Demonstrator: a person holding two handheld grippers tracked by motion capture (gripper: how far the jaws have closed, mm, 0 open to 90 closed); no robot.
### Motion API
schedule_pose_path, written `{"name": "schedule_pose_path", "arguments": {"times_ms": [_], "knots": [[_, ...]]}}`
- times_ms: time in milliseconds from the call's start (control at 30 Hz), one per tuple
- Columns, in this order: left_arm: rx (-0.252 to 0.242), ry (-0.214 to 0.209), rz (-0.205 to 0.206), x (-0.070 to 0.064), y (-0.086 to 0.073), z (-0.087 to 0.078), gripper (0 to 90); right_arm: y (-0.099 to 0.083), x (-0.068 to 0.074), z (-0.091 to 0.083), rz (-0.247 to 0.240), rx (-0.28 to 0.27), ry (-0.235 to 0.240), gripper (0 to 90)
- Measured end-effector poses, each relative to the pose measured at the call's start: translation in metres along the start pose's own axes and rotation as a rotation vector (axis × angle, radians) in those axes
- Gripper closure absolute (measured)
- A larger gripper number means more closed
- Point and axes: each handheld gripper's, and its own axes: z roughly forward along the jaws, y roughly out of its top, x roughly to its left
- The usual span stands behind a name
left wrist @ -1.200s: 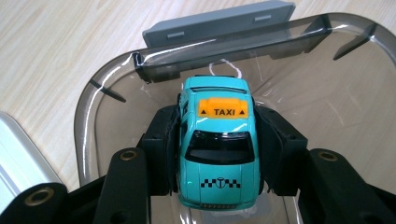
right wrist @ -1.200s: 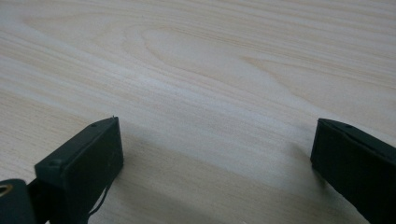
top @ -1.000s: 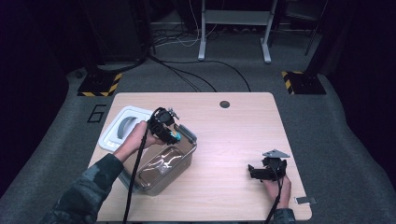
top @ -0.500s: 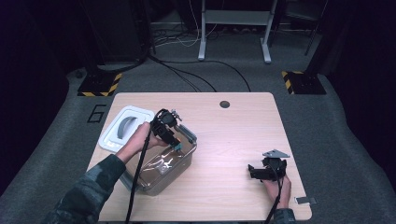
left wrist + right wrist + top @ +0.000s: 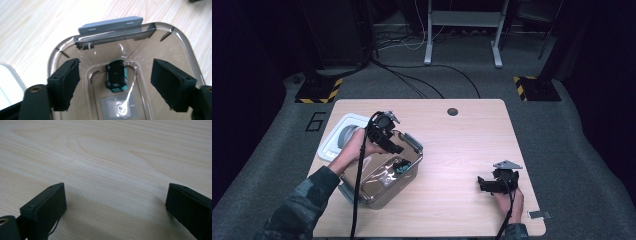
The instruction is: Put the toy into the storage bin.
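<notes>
Lifted slightly over the last second, the left gripper now hangs above the clear container, its jaws spread wide and holding nothing. Between and below those jaws, on the container's floor, a small teal toy car lies on its roof, wheels up, with bare space on either side of it. Beyond the jaws stands the container's far wall with its grey latch; outside the box, behind the left hand, a white lid rests on the table. Well apart, the right gripper sits low over bare wood, jaws likewise open and empty. To take the car cleanly, the left jaws should descend straight, straddle its sides and close without scraping the walls.
</notes>
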Motion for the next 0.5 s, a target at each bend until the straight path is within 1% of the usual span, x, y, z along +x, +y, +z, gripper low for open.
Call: {"name": "schedule_pose_path", "arguments": {"times_ms": [33, 133, 167, 200, 233, 267, 300, 333, 367, 433, 467, 500], "knots": [[-0.022, 0.004, -0.01, 0.003, -0.003, -0.007, 19.2, 0.0, 0.0, 0.0, 0.0, 0.0, 0.0, 2.5], [-0.055, 0.018, -0.024, 0.009, -0.009, -0.019, 16.0, 0.0, 0.0, 0.0, 0.001, 0.0, 0.0, 2.5], [-0.055, 0.018, -0.024, 0.009, -0.009, -0.019, 15.3, 0.0, 0.0, 0.0, 0.0, 0.0, 0.0, 2.5], [-0.083, 0.028, -0.048, 0.012, -0.013, -0.026, 15.0, 0.0, 0.0, 0.0, 0.001, 0.0, 0.0, 2.5], [-0.083, 0.028, -0.048, 0.012, -0.013, -0.026, 14.6, 0.0, 0.0, 0.0, 0.001, 0.0, 0.0, 2.5], [-0.102, 0.039, -0.058, 0.017, -0.017, -0.034, 14.3, 0.0, 0.0, 0.0, 0.002, 0.0, -0.001, 2.5], [-0.102, 0.039, -0.058, 0.017, -0.017, -0.034, 13.9, 0.0, 0.0, 0.0, 0.002, 0.0, -0.001, 2.5], [-0.121, 0.048, -0.075, 0.021, -0.022, -0.043, 13.4, 0.0, 0.0, 0.0, 0.002, -0.001, -0.001, 2.5], [-0.121, 0.048, -0.075, 0.021, -0.022, -0.043, 13.1, 0.0, 0.0, 0.0, 0.002, -0.001, -0.001, 2.5], [-0.148, 0.075, -0.092, 0.028, -0.03, -0.052, 12.2, 0.0, 0.0, 0.0, 0.001, 0.0, 0.0, 2.5], [-0.159, 0.088, -0.092, 0.03, -0.032, -0.054, 12.1, 0.0, 0.0, 0.0, 0.001, 0.0, 0.0, 2.5], [-0.159, 0.088, -0.092, 0.03, -0.032, -0.054, 11.8, 0.0, 0.0, 0.0, 0.002, 0.0, -0.001, 2.5]]}}
